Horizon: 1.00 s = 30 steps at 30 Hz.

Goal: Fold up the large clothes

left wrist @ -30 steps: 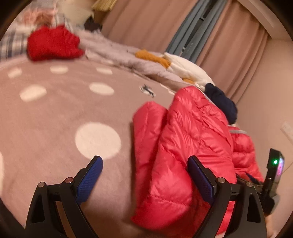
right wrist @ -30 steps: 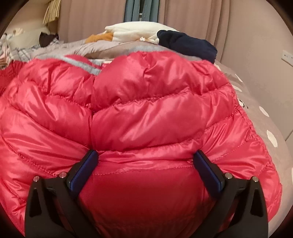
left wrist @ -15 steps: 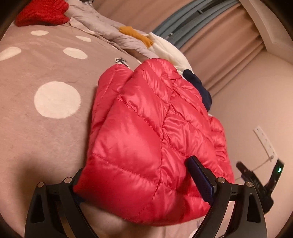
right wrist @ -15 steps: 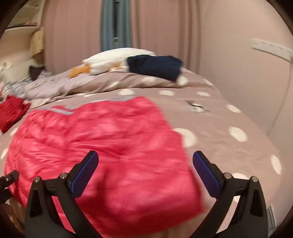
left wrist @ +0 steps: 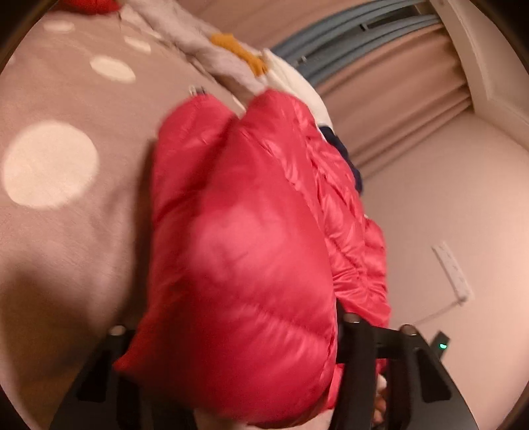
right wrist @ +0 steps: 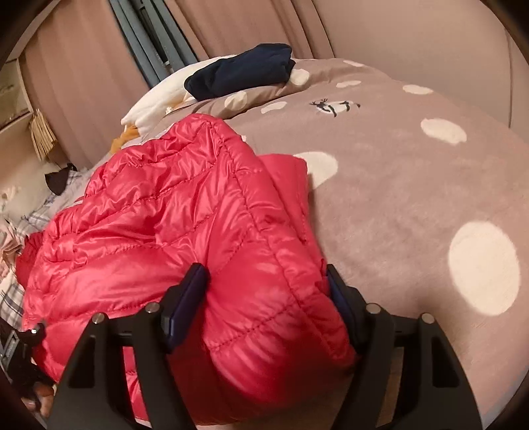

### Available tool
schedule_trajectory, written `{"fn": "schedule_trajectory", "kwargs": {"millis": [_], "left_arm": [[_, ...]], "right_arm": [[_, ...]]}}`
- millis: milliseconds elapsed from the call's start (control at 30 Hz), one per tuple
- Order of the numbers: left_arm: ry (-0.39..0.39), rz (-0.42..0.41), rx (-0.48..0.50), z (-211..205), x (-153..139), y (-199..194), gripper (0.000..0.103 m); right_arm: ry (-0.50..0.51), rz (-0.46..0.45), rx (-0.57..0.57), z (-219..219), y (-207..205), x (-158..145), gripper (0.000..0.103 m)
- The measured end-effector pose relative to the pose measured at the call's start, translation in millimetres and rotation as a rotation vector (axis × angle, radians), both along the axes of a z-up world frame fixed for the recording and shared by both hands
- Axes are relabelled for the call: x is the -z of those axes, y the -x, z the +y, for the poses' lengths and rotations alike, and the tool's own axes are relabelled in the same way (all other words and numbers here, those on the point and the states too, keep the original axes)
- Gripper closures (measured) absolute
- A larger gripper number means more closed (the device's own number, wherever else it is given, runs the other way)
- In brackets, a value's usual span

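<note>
left gripper (left wrist: 228,327): angled down over the bed, jaws closing, red puffer jacket (left wrist: 244,251) bulging between them, pads hidden by fabric
right gripper (right wrist: 267,304): tilted down, jaws closing, pads pressing the jacket's near edge
jacket: lies on the dotted pink-brown blanket (right wrist: 413,205), folded over
writing: none readable; small dark print (right wrist: 334,106) on the blanket, unclear

A mauve bedspread (right wrist: 413,205) with pale dots covers the bed. At its far end a dark navy garment (right wrist: 241,74) lies on a white pillow (right wrist: 158,99), with something mustard-yellow (left wrist: 244,54) beside it, perhaps another garment. Pinkish curtains (right wrist: 251,23) hang behind. A white wall socket (left wrist: 451,269) sits on the right wall.
</note>
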<state>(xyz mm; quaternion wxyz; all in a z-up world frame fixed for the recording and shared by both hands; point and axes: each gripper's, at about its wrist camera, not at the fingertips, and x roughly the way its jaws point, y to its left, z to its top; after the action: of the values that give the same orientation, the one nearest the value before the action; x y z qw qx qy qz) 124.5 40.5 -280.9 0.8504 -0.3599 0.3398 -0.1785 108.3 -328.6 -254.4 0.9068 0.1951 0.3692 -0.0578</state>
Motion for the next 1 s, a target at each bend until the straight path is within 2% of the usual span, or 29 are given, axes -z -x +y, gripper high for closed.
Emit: {"fn": "schedule_trajectory", "kwargs": {"millis": [100, 133, 267, 333, 400, 567, 667, 767, 833, 933, 1000], "left_arm": [[-0.130, -0.042, -0.069, -1.4, -14.6, 7.0, 0.062], [-0.149, -0.048, -0.084, 0.1, -17.4, 8.8, 0.064], [-0.150, -0.058, -0.186, 28.7, -24.9, 22.1, 0.068], [-0.176, -0.071, -0.234, 42.8, -30.1, 30.9, 0.070], [-0.249, -0.104, -0.269, 52.3, -41.3, 39.9, 0.071], [-0.371, -0.154, -0.300, 50.8, -59.3, 55.4, 0.071], [-0.367, -0.186, -0.281, 43.1, -73.0, 60.9, 0.071], [-0.408, -0.236, -0.234, 19.1, -94.0, 46.6, 0.071], [-0.388, -0.259, -0.187, 3.1, -106.4, 38.8, 0.070], [-0.284, -0.298, -0.046, -23.3, -118.2, 33.6, 0.064], [-0.277, -0.290, 0.075, -57.8, -123.3, 23.7, 0.055]], "right_arm": [[0.022, 0.007, -0.021, 11.4, 2.3, -3.8, 0.040], [0.028, 0.009, -0.031, 16.4, 3.0, -5.1, 0.044], [0.082, 0.010, -0.136, 51.7, 4.7, -6.5, 0.051], [0.085, 0.016, -0.190, 70.0, 4.0, -3.4, 0.052], [0.071, 0.025, -0.239, 90.0, 0.8, 2.9, 0.053], [0.064, 0.052, -0.285, 115.1, -9.8, 13.0, 0.053], [0.063, 0.067, -0.305, 112.9, -14.8, 13.9, 0.053], [0.010, 0.071, -0.320, 102.9, -17.1, 18.2, 0.053], [-0.024, 0.068, -0.322, 98.1, -18.3, 20.7, 0.052], [-0.034, 0.061, -0.333, 98.7, -16.2, 21.7, 0.053], [-0.040, 0.059, -0.343, 97.6, -15.8, 21.7, 0.053]]}}
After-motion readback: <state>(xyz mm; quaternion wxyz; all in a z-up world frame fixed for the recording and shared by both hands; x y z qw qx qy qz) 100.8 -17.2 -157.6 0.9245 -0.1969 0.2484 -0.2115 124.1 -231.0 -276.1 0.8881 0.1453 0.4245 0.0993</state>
